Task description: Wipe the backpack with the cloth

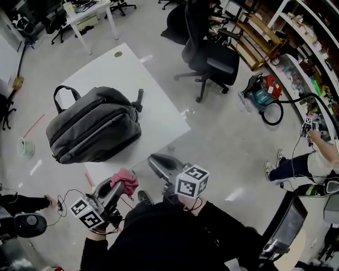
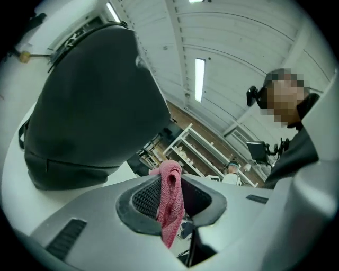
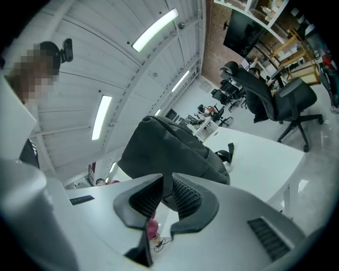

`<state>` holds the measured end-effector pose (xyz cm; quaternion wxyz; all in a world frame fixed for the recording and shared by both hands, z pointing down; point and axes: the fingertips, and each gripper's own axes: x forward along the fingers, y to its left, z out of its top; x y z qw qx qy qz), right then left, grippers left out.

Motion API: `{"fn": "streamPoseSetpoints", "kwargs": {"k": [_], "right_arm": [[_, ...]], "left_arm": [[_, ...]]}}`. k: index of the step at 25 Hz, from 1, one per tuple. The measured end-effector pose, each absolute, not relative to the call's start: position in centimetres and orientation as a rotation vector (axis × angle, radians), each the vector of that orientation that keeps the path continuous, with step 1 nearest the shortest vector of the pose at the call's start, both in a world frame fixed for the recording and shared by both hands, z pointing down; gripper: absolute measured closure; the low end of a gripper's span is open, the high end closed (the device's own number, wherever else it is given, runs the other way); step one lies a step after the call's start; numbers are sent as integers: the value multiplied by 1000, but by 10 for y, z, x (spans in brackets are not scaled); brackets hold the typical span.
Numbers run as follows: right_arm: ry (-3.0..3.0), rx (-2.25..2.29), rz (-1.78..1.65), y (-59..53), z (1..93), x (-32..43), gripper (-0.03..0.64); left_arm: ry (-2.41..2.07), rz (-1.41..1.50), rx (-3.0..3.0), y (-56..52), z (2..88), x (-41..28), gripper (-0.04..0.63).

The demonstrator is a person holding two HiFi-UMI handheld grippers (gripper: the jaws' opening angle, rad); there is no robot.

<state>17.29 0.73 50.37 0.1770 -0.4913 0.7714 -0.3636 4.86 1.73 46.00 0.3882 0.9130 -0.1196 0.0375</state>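
A dark grey backpack (image 1: 94,129) lies on the white table (image 1: 159,114), its handle toward the far left. My left gripper (image 1: 123,186) hovers off the table's near edge, shut on a pink cloth (image 1: 125,180) that bunches out between its pads. The left gripper view shows that pink cloth (image 2: 170,204) pinched in the jaws with the backpack (image 2: 92,106) looming close ahead. My right gripper (image 1: 155,162) is shut and empty beside the left one, near the table's front edge. In the right gripper view the backpack (image 3: 169,148) lies beyond the closed pads (image 3: 184,197).
A black office chair (image 1: 212,61) stands past the table's far right corner. A teal vacuum cleaner (image 1: 262,95) sits on the floor by the shelving at right. A seated person (image 1: 307,159) is at the right edge. A small white table (image 1: 87,13) stands far back.
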Motion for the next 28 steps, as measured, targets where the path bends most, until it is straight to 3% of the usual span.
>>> {"fn": "streamPoseSetpoints", "kwargs": {"k": [8, 10, 16, 21, 28], "right_arm": [[2369, -1388, -783, 44, 432, 135, 548], [2338, -1443, -768, 48, 433, 127, 468], [2267, -1469, -698, 68, 417, 113, 391], [2464, -1205, -685, 76, 415, 59, 246], [2633, -1025, -618, 59, 414, 12, 246]], "left_arm": [[-29, 140, 2450, 42, 441, 49, 502], [28, 143, 2458, 44, 441, 46, 502], [258, 58, 2448, 37, 437, 52, 502], [591, -47, 2347, 54, 404, 30, 502], [507, 10, 2419, 45, 393, 29, 502]]}}
